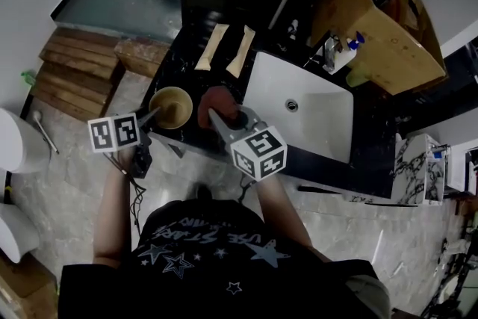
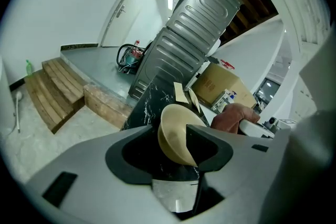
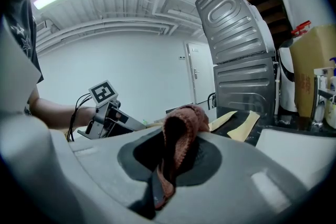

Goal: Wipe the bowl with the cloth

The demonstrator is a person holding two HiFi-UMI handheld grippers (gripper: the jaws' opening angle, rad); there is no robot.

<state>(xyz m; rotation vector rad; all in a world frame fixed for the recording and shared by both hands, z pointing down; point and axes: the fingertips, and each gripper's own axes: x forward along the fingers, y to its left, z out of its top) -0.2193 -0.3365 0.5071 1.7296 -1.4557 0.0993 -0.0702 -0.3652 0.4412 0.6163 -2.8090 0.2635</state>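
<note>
The bowl [image 1: 172, 107] [image 2: 176, 136] stands on the black counter [image 1: 196, 30], near its front edge and left of the white sink [image 1: 317, 127]. It is tan, with its mouth facing up. The left gripper [image 1: 151, 116] [image 2: 173, 150] reaches the bowl's left rim. Its jaws are spread wide with the rim between them, and the pads do not press on it. In the left gripper view the right pad overlaps the bowl's edge, and I cannot tell whether it touches.

The cloth [image 1: 216, 104] [image 3: 178, 134] is reddish brown and sits just beside the bowl on its right. It is pinched in the right gripper [image 1: 216, 118] [image 3: 167, 168], whose jaws are clamped on a fold. The rest bunches above and ahead of the jaw tips. Whether it touches the bowl I cannot tell.

Two tan packets [image 1: 211, 46] lie farther back on the counter. A cardboard box [image 1: 381, 19] stands behind the sink.
</note>
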